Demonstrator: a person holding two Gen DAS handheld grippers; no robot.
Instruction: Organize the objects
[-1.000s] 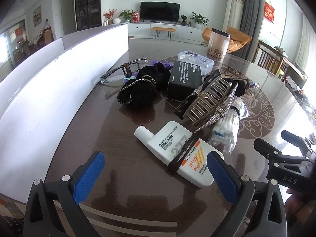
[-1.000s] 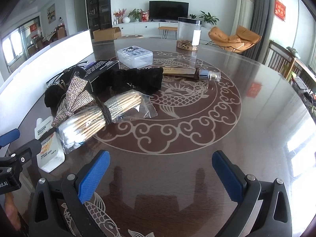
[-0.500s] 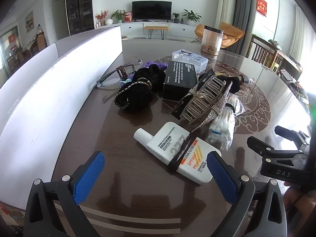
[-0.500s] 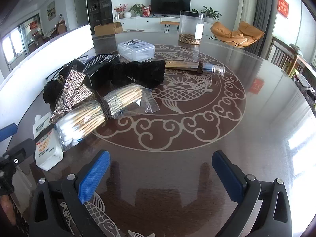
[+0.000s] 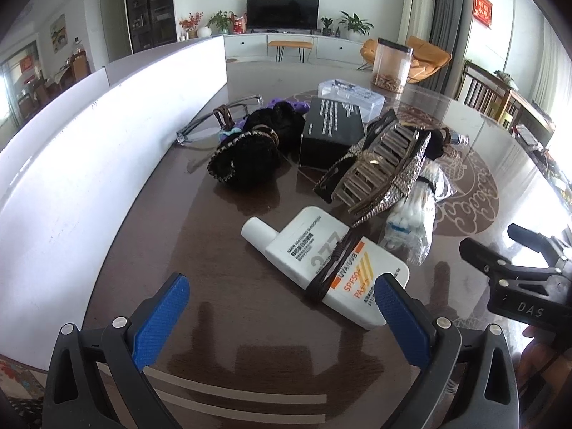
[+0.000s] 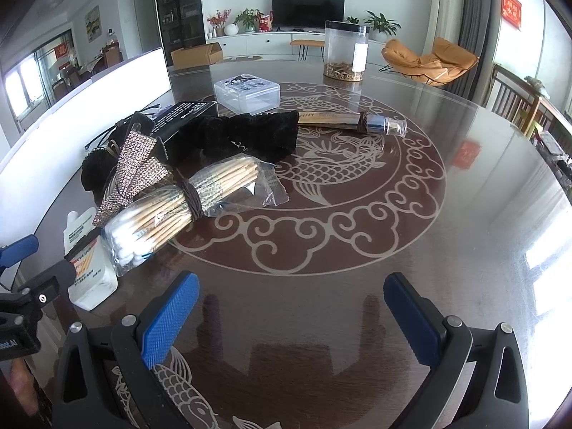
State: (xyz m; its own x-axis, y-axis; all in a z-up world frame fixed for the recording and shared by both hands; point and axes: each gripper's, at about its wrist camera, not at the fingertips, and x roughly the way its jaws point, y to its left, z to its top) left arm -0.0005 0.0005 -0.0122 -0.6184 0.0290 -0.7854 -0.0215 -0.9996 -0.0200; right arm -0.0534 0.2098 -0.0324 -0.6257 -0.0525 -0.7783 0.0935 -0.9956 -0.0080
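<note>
A white sunscreen bottle [image 5: 321, 261] with a dark hair tie around it lies just ahead of my open left gripper [image 5: 282, 307]; its base nearly touches the right fingertip. Behind it sit a rhinestone claw clip [image 5: 379, 168], a bag of cotton swabs [image 5: 411, 228], a black box [image 5: 332, 132], black scrunchies [image 5: 246, 157] and glasses [image 5: 214, 118]. My right gripper [image 6: 293, 307] is open over bare table, with the cotton swabs [image 6: 171, 211], claw clip [image 6: 136, 168], black velvet pouch [image 6: 250, 136] and sunscreen bottle [image 6: 89, 264] to its left.
A white panel [image 5: 89, 150] runs along the table's left side. Farther back stand a clear lidded box [image 6: 246, 93], a tall clear jar [image 6: 345, 52] and a small bottle with a wooden stick [image 6: 357, 121]. The dark round table [image 6: 447, 232] is bare at right.
Both views shifted slightly: the left gripper drew a little nearer the sunscreen bottle, and the right view tilted a bit. No object moved and both grippers stayed open.
</note>
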